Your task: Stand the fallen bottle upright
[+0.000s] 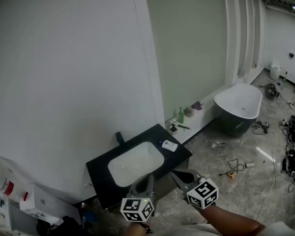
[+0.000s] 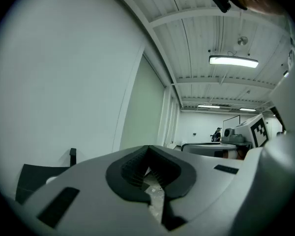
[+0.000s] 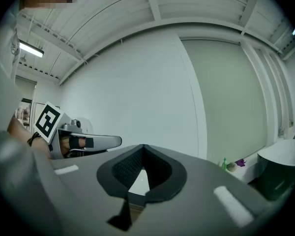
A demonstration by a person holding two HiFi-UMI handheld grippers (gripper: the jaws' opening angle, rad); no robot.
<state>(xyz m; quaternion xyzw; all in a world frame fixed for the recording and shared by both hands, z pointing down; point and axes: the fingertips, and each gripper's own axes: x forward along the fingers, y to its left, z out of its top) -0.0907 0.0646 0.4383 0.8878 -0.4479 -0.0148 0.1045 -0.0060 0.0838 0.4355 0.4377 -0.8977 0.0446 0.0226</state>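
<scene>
A small white bottle (image 1: 169,145) with a blue cap lies on its side at the right end of the black vanity top (image 1: 179,152), beside the white basin (image 1: 135,163). Both grippers hover level at the vanity's near edge, well short of the bottle. My left gripper (image 1: 148,177) (image 2: 147,149) is shut with nothing in it. My right gripper (image 1: 176,173) (image 3: 142,148) is also shut and empty. The bottle does not appear in either gripper view. The left gripper's body (image 3: 91,141) shows in the right gripper view.
A green bottle (image 1: 181,115) (image 3: 224,163) stands upright on a low ledge by the wall behind the vanity. A freestanding bathtub (image 1: 238,103) is at the right. Cables and tools (image 1: 290,146) litter the marble floor. White boxes (image 1: 34,200) sit at the lower left.
</scene>
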